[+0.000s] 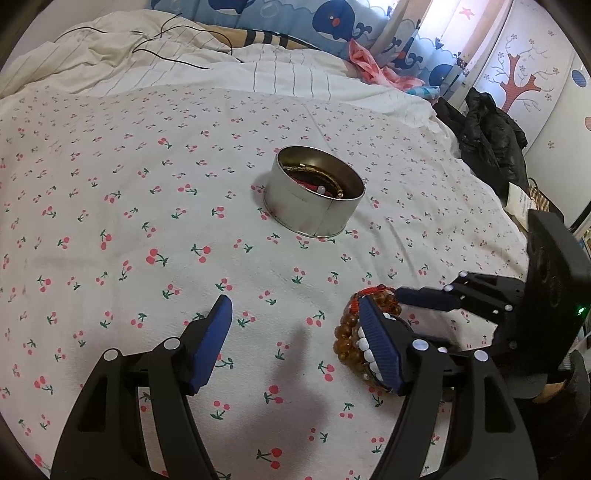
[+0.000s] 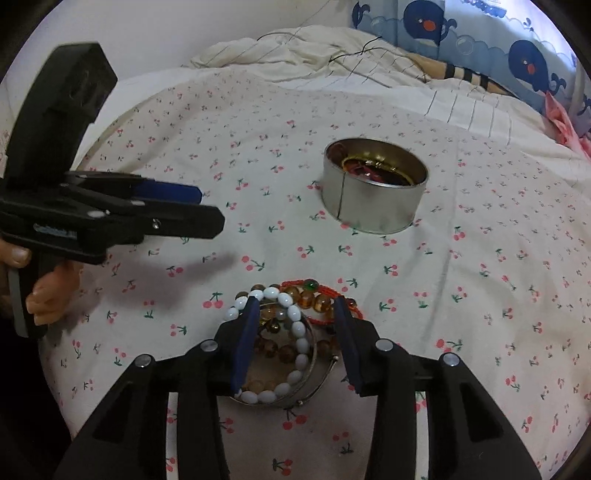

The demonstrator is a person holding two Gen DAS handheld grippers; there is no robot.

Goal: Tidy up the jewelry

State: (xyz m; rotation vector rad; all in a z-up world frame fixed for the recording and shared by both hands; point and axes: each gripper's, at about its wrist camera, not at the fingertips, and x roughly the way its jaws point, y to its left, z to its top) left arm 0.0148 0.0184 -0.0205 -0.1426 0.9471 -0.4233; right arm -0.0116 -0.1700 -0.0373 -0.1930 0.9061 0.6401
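**Bracelet pile between right jaws, tin at 12**

Right gripper (image 2: 295,332) jaws apart, straddling the bracelet pile (image 2: 284,332) of white, amber and red beads on the cherry-print sheet (image 2: 480,295). Left gripper (image 1: 295,343) jaws wide apart, hovering, holding nothing. Round metal tin (image 1: 314,195) at 12 o'clock, jewelry inside. Whale-print curtain (image 1: 332,18) at 1 o'clock, rumpled striped duvet (image 1: 184,66) at 11.

Partly hidden behind the near blue pad: white oval-bead bracelet (image 2: 295,334) and amber round-bead bracelet (image 2: 275,349) between the claw's fingers. Too dim to identify: contents of round silver metal tin (image 2: 373,210) well ahead. Cut off by frame edge: black jacket (image 1: 491,144), far right.
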